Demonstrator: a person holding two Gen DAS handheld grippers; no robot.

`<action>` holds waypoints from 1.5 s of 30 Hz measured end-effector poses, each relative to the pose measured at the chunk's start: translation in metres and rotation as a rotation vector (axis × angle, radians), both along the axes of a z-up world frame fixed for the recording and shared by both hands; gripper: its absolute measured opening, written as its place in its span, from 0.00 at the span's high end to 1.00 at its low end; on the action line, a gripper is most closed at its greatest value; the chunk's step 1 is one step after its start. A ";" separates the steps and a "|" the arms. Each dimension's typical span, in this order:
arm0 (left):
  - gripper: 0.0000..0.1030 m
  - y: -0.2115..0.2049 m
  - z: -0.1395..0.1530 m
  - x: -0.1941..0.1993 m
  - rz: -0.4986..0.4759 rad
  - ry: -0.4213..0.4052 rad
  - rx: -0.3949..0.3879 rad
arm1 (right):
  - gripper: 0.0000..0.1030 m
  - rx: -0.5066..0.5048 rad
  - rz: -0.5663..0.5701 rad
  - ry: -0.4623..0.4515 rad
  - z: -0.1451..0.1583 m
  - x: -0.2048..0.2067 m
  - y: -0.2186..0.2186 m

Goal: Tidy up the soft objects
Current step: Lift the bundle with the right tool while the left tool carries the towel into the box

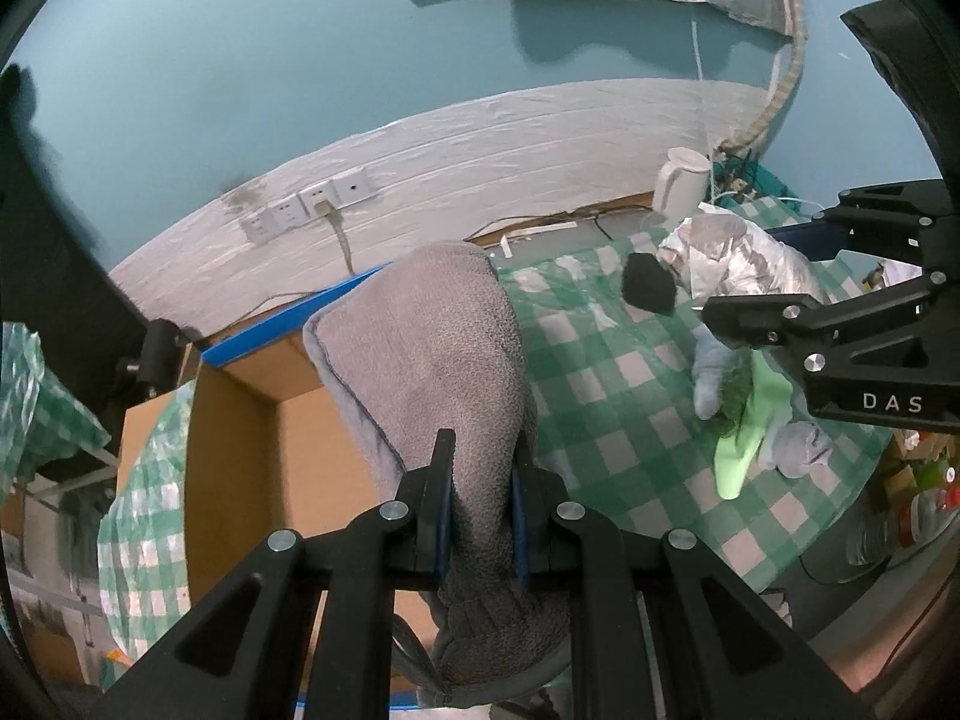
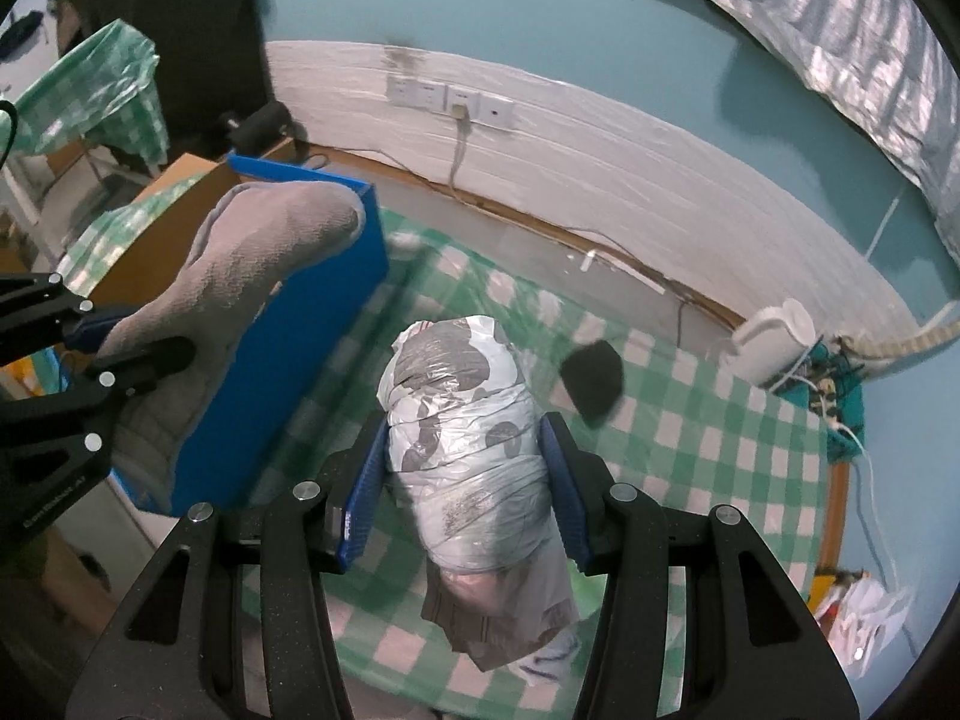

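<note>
My left hand-held gripper (image 1: pixel 477 510) pinches the grey towel (image 1: pixel 432 348) above the blue box (image 2: pixel 288 324) for dropping in, while my right hand-held gripper (image 2: pixel 465 474) clamps the plastic-wrapped bundle (image 2: pixel 468 420).

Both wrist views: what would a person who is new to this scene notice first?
First, the grey towel clamped upright in the left tongs, beside the blue-walled box. Next, the taped plastic bundle between the blue pads of the right tongs, above the green checked tablecloth. On that cloth lie a black sponge and a small heap of pale socks, farther right in the left view.
</note>
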State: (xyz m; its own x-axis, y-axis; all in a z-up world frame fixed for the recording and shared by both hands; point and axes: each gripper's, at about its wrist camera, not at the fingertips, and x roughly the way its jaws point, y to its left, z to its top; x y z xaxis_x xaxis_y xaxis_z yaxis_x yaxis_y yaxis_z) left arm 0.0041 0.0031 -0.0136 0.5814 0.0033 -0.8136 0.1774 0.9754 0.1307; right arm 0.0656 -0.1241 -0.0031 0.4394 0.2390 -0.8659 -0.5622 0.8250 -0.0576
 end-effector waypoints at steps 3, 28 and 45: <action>0.85 0.014 0.000 -0.002 0.021 -0.001 -0.005 | 0.51 0.003 0.020 -0.001 0.003 0.000 0.014; 0.85 0.119 -0.023 -0.009 0.199 0.045 0.001 | 0.51 -0.024 0.210 0.070 -0.023 -0.002 0.151; 0.65 0.145 -0.033 -0.011 0.266 0.067 0.076 | 0.31 -0.036 0.241 0.086 -0.034 -0.007 0.186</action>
